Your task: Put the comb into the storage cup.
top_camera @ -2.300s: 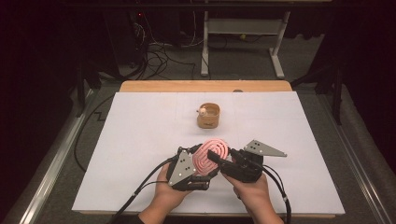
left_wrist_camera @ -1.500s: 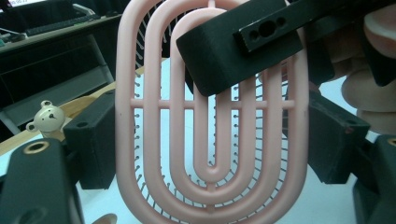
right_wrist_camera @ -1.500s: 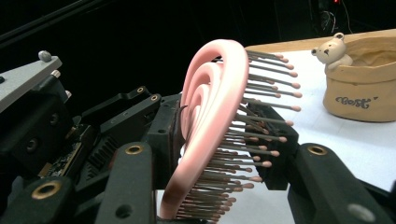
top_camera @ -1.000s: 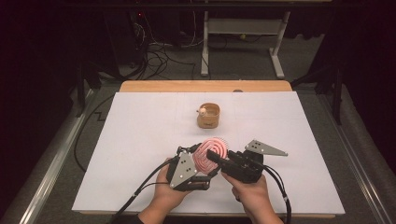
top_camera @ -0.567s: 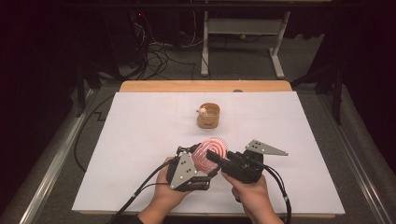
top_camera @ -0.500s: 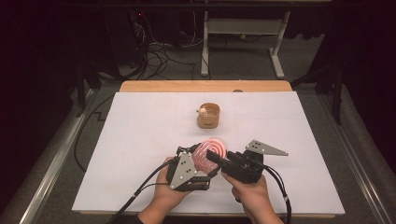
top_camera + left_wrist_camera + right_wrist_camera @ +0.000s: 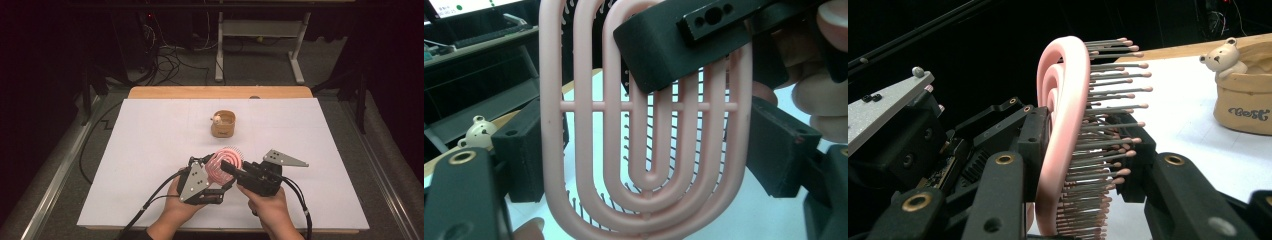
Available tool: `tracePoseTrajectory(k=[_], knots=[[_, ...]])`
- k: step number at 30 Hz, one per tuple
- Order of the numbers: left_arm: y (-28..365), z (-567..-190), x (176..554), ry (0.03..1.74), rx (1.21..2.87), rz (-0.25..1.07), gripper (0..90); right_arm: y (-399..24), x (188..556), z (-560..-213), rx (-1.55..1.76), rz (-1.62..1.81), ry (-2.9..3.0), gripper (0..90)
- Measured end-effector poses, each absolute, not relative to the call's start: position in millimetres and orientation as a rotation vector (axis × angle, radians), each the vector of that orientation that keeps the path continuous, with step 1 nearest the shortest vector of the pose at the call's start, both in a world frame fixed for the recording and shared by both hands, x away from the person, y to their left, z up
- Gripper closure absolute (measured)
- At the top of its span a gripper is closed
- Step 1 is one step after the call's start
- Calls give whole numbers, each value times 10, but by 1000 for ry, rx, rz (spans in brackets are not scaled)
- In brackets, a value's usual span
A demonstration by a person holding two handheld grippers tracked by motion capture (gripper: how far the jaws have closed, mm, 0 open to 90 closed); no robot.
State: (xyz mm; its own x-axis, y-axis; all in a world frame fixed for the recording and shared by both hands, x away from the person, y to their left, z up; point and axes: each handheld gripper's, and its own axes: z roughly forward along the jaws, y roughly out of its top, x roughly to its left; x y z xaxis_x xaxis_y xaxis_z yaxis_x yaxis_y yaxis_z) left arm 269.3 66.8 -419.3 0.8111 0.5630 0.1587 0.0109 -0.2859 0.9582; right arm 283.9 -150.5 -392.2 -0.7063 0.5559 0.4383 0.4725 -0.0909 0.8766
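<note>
Holding the pink plastic hairbrush with thin bristles (image 7: 224, 164) up above the white tabletop (image 7: 150, 150), we are pinching it with our left gripper (image 7: 214, 176) and right gripper (image 7: 226, 167) together. We are not yet putting it down anywhere.

Smooth matt pink plastic brush (image 7: 644, 125)

Open white table (image 7: 150, 150) left and right of both tools, bear-topped pot (image 7: 223, 124) standing ahead, near pink brush (image 7: 225, 162)
</note>
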Motion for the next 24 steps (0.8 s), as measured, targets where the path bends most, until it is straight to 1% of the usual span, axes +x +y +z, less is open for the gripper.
tracePoseTrajectory(k=[12, 14, 20, 21, 22, 24], knots=[[707, -4187, 2710, 449, 1780, 534, 173, -1491, 2849, -3911, 1156, 1959, 2061, 647], [708, -4187, 2723, 454, 1786, 508, 136, -1490, 2848, -3907, 1153, 1963, 2058, 648], [703, -4205, 2741, 457, 1790, 486, 133, -1505, 2855, -3894, 1150, 1969, 2044, 650], [703, -4205, 2743, 459, 1792, 482, 126, -1506, 2857, -3894, 1149, 1969, 2043, 650], [703, -4205, 2745, 461, 1792, 480, 89, -1508, 2857, -3893, 1153, 1971, 2039, 650], [707, -4208, 2749, 469, 1791, 476, 82, -1512, 2863, -3892, 1150, 1973, 2035, 650]])
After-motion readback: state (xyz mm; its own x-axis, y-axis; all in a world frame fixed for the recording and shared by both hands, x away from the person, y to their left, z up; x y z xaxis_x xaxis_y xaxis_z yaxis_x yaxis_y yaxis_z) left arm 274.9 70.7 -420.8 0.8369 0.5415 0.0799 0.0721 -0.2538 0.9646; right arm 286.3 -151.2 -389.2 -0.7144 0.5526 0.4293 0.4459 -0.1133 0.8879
